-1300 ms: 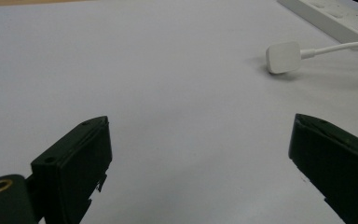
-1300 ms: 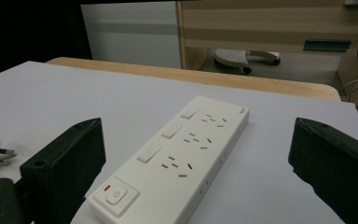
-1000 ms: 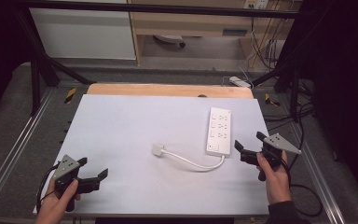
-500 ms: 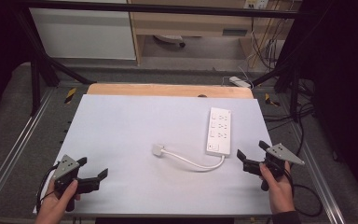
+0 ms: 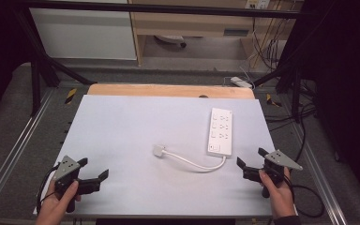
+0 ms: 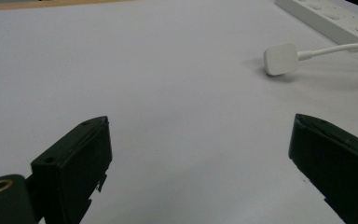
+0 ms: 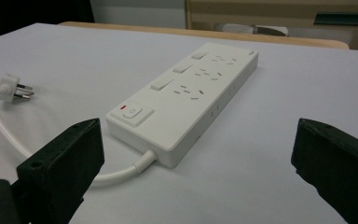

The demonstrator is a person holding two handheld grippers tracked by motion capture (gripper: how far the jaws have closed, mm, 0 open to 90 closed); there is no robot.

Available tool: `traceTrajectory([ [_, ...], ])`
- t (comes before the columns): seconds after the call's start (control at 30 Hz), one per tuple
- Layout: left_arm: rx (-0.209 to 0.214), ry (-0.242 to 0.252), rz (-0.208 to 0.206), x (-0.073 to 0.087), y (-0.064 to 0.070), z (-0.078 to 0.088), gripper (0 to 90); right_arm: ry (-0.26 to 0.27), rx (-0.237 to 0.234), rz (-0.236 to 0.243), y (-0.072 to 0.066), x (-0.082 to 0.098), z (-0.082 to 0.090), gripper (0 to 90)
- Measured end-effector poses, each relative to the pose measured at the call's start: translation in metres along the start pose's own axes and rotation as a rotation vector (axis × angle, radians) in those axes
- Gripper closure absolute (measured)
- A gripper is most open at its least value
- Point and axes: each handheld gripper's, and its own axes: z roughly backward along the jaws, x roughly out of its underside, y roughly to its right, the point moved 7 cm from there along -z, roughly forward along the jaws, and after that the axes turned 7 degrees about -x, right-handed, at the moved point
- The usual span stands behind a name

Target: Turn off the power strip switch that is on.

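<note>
High view: fixed above near edge, looks fwd & down over whole surface [image 5: 122, 122]. Left gripper view: low, just above surface, faces the plug [image 6: 281, 59]. Right gripper view: low, close on power strip [image 7: 186, 98]. All three share plug, cord & strip.

- No words, brand names or numbers can be read anywhere.
- The one sign is a power symbol on the white rocker switch [image 7: 132, 112] at the cord end of the power strip [image 7: 186, 98]; a small red mark sits at the switch's edge.
</note>
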Motion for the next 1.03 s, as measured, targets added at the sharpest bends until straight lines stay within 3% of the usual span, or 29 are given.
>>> traceTrajectory([
  [0.77, 0.002, 0.002, -0.006, 0.0, 0.001, 0.0, 5.8, -0.085, -0.087, 0.045, -0.025, 0.013, -0.023, 2.7],
  [0.9, 0.002, -0.001, -0.007, 0.0, 0.001, 0.0, 5.8, -0.13, -0.101, 0.054, -0.031, 0.018, -0.032, 3.0],
  [1.03, 0.002, 0.0, -0.009, 0.0, 0.001, 0.0, 5.8, -0.182, -0.067, 0.067, -0.028, 0.022, -0.036, 3.5],
])
